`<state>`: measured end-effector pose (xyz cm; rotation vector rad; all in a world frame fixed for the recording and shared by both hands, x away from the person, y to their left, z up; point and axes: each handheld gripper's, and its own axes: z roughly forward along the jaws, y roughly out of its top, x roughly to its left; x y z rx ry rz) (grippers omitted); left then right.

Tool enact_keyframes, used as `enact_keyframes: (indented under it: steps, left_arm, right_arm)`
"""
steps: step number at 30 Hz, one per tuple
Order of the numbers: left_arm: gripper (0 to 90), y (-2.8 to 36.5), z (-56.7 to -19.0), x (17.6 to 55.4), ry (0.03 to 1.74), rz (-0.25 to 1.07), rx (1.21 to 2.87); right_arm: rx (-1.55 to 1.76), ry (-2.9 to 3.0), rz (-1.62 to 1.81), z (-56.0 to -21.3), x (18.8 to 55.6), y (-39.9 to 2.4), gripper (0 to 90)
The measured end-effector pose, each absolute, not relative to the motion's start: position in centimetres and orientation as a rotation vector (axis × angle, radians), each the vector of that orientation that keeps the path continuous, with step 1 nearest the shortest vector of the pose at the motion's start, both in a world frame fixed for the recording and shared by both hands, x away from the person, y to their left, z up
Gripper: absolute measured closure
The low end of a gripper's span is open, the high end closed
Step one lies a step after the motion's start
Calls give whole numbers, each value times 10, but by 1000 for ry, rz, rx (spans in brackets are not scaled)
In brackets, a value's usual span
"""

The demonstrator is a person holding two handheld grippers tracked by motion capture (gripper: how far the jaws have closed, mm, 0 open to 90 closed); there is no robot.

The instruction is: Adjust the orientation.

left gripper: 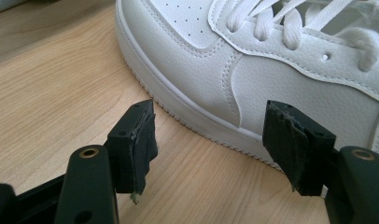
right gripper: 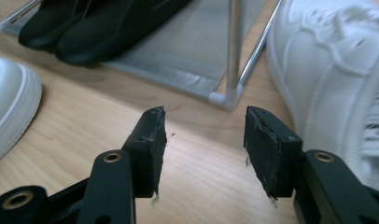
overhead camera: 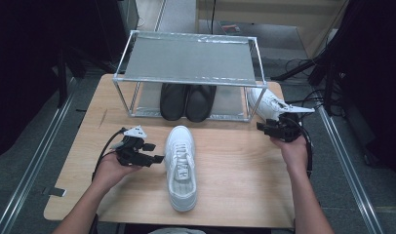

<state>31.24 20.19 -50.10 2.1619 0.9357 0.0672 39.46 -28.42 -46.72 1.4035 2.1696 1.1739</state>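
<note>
the shoe rack, a metal frame with a grey mesh top, stands at the far middle of the wooden table and serves as the landmark here. on its lower shelf sits a pair of black shoes, side by side, toes toward the person.

just in front of the rack, near its middle, a white sneaker lies upright on the table with its toe toward the rack and its heel toward the person. a second white sneaker lies beside the rack's right front leg, outside the frame, its toe angled toward the rack's far side.

the left gripper is held in the person's left hand in front of the rack's left half, pointing sideways at the near sneaker's side. in the left gripper view its jaws stand spread wide with nothing between them; the sneaker's sole edge lies just beyond the pads and apart from them.

the right gripper is held in the right hand just in front of the rack's right front leg, close beside the second sneaker. in the right gripper view its jaws are apart, with only bare table between them; the rack leg stands ahead, and the second sneaker lies just to the side of one jaw, not gripped.
</note>
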Motion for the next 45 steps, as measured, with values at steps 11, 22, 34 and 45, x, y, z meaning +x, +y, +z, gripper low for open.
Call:
enact_keyframes:
  steps: [11,22,34,45]
  left_arm:
    - [357,202,-499,311,925,94,2149]
    - [357,203,-498,310,917,101,2150]
    - [358,203,-500,305,917,93,2178]
    - [357,215,-501,293,949,108,2156]
  right_arm:
    - [1448,2129,1135,-451,415,-306,521]
    - [1502,2098,1110,-449,427,-322,543]
    - [1478,2084,1088,-459,436,-318,567]
    - [1540,2067,1110,-470,453,-317,628]
